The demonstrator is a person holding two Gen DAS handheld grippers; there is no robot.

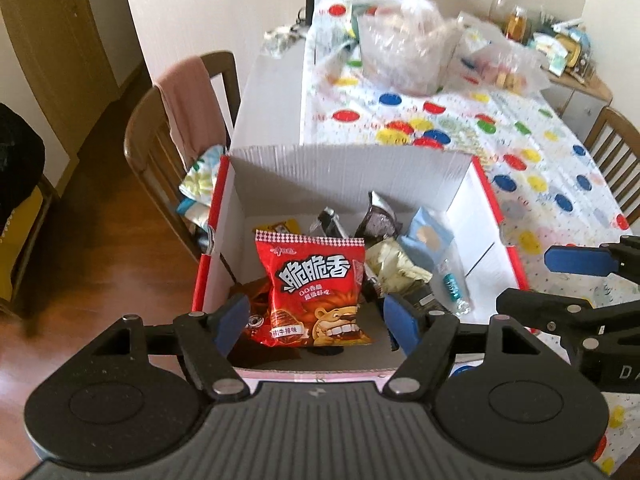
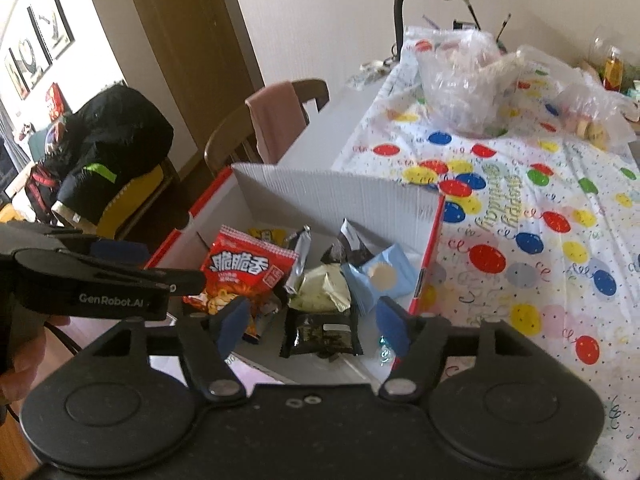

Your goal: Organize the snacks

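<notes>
Left claw (image 1: 316,320): spread wide over the box, pinching nothing.
Right claw (image 2: 312,322): spread wide too, holding nothing.
Surface (image 2: 540,208): a dotted party cloth with clear bags (image 2: 460,84).
Room: wooden chair (image 1: 160,140), pink cloth (image 1: 188,100).
Snacks: red chip bag (image 1: 316,292) lies in the white box (image 1: 352,172) beside other packets.
</notes>
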